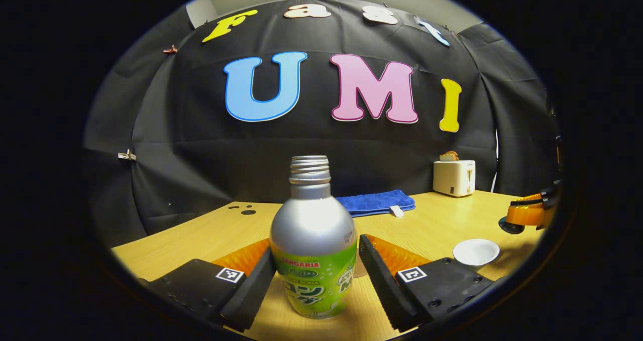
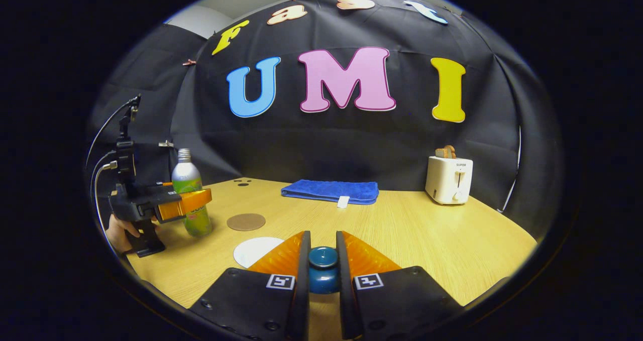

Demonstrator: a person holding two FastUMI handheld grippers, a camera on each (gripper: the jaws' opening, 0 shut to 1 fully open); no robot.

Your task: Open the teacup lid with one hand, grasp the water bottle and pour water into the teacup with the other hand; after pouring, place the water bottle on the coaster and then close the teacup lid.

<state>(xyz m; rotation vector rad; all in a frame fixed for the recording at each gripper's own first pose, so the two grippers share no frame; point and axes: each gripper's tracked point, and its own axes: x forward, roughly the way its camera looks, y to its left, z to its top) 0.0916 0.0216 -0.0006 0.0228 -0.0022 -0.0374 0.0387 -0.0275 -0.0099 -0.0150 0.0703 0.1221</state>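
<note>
1. Left gripper view: the left gripper (image 1: 315,275) has its two black fingers spread apart on either side of the silver aluminium water bottle with a green label (image 1: 312,240). The bottle stands upright and uncapped on the light wooden table (image 1: 201,235), with a visible gap at each finger.
2. Behind the bottle lies a folded blue towel (image 1: 377,202). A white toaster with bread in its slot (image 1: 453,177) stands at the far right of the table.
3. A small white round dish (image 1: 475,251) sits just beyond the right-hand finger. Past it, at the view's edge, are the orange fingers of the other gripper, holding something dark.
4. Right gripper view: the right gripper (image 2: 322,270) is clamped on the knob of the dark blue teacup lid (image 2: 322,268), both fingers pressing on it. I cannot tell whether the lid rests on a cup.
5. To the left, a round brown coaster (image 2: 245,222) and the white dish (image 2: 257,250) lie on the table, apart from each other.
6. Farther left, a hand (image 2: 120,233) holds the left gripper around the bottle.
7. The towel and toaster stand at the back.
</note>
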